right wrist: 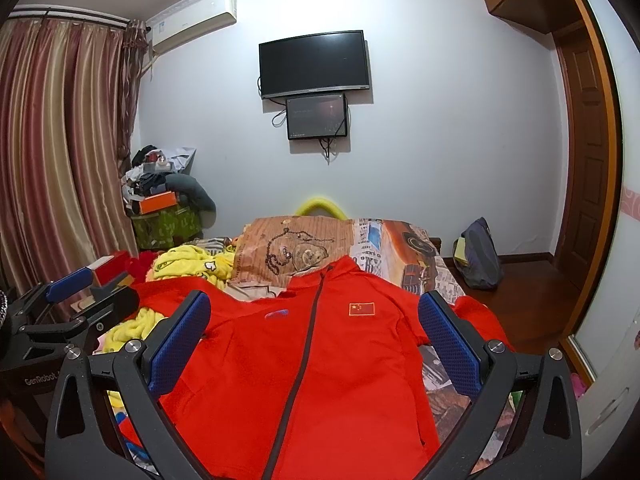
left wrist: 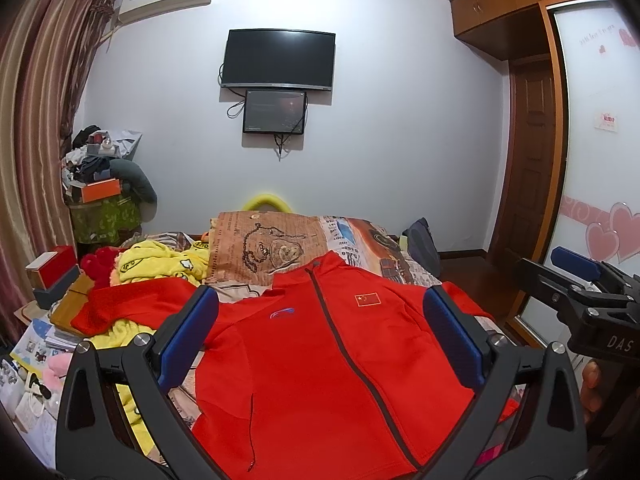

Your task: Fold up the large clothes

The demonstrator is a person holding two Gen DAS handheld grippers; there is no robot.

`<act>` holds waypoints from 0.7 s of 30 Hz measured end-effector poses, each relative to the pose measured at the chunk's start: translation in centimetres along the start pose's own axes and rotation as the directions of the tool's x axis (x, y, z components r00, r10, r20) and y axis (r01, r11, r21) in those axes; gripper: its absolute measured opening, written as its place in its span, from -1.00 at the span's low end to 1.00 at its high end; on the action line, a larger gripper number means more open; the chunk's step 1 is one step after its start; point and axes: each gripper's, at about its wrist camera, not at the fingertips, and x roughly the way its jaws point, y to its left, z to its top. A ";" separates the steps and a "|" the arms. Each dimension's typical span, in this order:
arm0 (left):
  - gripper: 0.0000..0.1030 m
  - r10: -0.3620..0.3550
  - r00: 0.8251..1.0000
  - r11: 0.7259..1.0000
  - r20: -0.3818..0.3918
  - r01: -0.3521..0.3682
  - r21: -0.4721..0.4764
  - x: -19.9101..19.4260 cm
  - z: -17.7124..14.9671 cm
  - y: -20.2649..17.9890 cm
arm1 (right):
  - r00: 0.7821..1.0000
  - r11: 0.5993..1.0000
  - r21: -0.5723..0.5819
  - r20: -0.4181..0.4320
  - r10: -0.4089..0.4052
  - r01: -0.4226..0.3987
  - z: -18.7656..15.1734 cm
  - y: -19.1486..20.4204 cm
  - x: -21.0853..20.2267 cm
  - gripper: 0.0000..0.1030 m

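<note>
Blue pads of my left gripper closest to lens, spread wide, nothing between them. Right gripper same: fingers apart, empty, hovering above cloth. Red jacket spread front-up on bed, zipper closed, collar toward far wall, flag patch on chest. One sleeve reaches left over yellow blanket. Patterned pillow just beyond collar. I see black TV on wall, striped curtain at left.
</note>
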 end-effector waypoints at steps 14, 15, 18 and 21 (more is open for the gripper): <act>1.00 0.011 1.000 1.000 0.001 -0.011 0.005 0.2 -0.2 -0.2 | 1.000 1.000 0.004 -0.004 -0.002 0.002 -0.4 -0.3 0.2 1.00; 0.99 0.011 1.000 1.000 0.000 -0.011 0.006 0.3 -0.2 -0.3 | 1.000 1.000 0.004 -0.002 -0.001 0.001 -0.3 -0.2 0.2 1.00; 0.99 0.011 1.000 1.000 -0.001 -0.011 0.004 0.3 -0.2 -0.3 | 1.000 1.000 0.003 -0.003 -0.002 0.002 -0.3 -0.2 0.2 1.00; 1.00 0.011 1.000 1.000 -0.001 -0.011 0.004 0.3 -0.3 -0.3 | 1.000 1.000 0.005 -0.003 -0.001 0.001 -0.3 -0.2 0.2 1.00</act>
